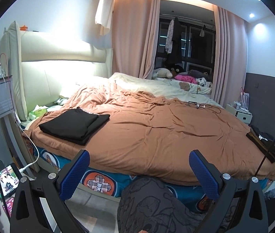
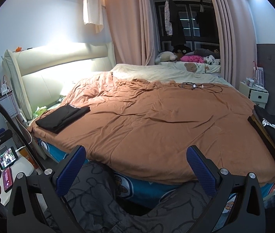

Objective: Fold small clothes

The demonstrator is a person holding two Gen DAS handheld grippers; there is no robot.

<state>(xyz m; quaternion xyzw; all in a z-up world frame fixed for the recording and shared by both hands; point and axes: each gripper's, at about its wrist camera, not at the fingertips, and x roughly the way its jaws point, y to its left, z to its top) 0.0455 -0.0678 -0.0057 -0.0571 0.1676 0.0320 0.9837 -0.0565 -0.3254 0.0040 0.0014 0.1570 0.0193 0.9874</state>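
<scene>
the left gripper (image 1: 139, 172) and the right gripper (image 2: 135, 168) both have their fingers spread wide apart and hold nothing, above the near edge of the bed (image 2: 157, 120). folded black clothes (image 1: 75, 125) lie on the bed's left side, near the headboard (image 1: 63, 73). a second folded pile (image 2: 271, 134) rests on the bed's right edge.

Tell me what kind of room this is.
A home bedroom, most likely. A large bed with a rumpled brown duvet and a padded cream headboard fills the view, pink curtains frame a dark window, and folded black clothes lie on the bed.
</scene>
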